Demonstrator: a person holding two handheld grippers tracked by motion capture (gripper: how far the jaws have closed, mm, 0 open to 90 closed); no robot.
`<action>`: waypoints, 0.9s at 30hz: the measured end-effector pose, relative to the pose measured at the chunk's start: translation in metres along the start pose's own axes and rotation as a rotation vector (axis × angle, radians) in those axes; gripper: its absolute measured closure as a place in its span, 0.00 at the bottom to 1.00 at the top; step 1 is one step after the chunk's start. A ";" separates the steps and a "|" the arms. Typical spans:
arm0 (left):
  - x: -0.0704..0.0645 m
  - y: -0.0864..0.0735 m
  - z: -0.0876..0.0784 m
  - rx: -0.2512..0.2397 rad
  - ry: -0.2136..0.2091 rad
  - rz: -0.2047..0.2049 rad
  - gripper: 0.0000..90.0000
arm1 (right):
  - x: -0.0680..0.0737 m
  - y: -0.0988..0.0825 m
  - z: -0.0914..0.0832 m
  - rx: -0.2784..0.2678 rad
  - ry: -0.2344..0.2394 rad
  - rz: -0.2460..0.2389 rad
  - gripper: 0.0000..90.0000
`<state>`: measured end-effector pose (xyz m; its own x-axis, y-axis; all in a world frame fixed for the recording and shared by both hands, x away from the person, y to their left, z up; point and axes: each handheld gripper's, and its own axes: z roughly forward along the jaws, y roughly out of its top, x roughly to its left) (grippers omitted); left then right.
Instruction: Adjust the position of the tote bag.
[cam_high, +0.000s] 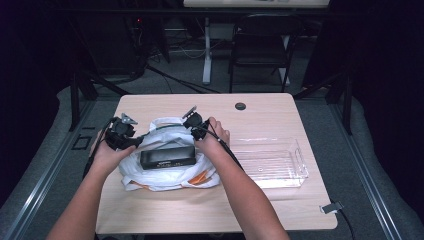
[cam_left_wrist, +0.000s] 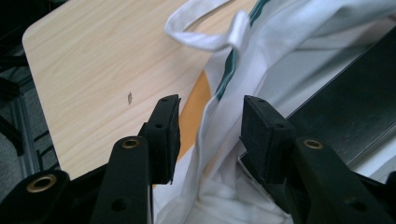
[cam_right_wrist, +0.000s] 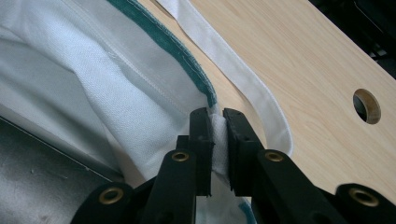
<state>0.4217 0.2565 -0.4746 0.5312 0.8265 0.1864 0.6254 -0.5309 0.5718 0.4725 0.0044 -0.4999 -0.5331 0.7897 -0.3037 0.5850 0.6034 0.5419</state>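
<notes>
High view: white cloth bag (cam_high: 167, 167) sits left of table (cam_high: 280, 107) centre, about 8 o'clock from the grommet hole (cam_high: 240, 106). A black box (cam_high: 167, 157) lies in or on the mouth of the bag, long side across. Clear plastic tray (cam_high: 270, 162) sits at 3 o'clock of the bag, just beside it, empty as far as I can see. Left gripper (cam_high: 136, 140) is at the bag's 10 o'clock edge, right gripper (cam_high: 196, 131) at its 1 o'clock edge. A chair (cam_high: 260, 47) stands beyond the far edge.

Left gripper view adds what the high view can't: left gripper (cam_left_wrist: 210, 135) jaws stand apart with a fold of the bag (cam_left_wrist: 280, 51) running up between them, pads not pressing on it. Also shows a green trim line, an orange patch on the cloth and a loose white handle loop (cam_left_wrist: 205, 39) at 12 o'clock, plus the black box (cam_left_wrist: 345, 121) side at 3 o'clock.

Right gripper view: right gripper (cam_right_wrist: 218, 140) is clamped on the bag (cam_right_wrist: 93, 79) rim, white cloth pinched flat between the pads. Green hem runs off to 11 o'clock, a white strap (cam_right_wrist: 243, 79) curves past on the table side, grommet hole (cam_right_wrist: 366, 106) at 3 o'clock.

Hard to read: jaw state of either gripper from the high view, too small and dark. Box is cropped in both gripper views; in the right one it's just a grey surface at 8 o'clock. Can't tell how deep the box sits in the bag. Orange print on the bag's near side is partly folded under, illegible. Room around the table is near black.

Bag itself: white woven fabric, crumpled, green-edged opening, orange markings.
</notes>
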 end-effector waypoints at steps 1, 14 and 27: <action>0.000 0.000 0.000 0.000 0.000 0.000 0.64 | 0.000 0.000 0.000 0.000 0.000 0.000 0.92; 0.007 -0.011 0.015 0.066 0.040 0.004 0.73 | 0.000 0.000 0.000 -0.002 0.001 0.002 0.92; 0.004 -0.010 0.022 0.084 0.080 -0.004 0.97 | 0.000 -0.001 -0.001 -0.011 -0.001 0.000 0.92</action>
<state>0.4301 0.2615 -0.4968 0.4830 0.8393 0.2495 0.6749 -0.5384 0.5046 0.4711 0.0035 -0.4999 -0.5326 0.7897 -0.3044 0.5784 0.6022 0.5503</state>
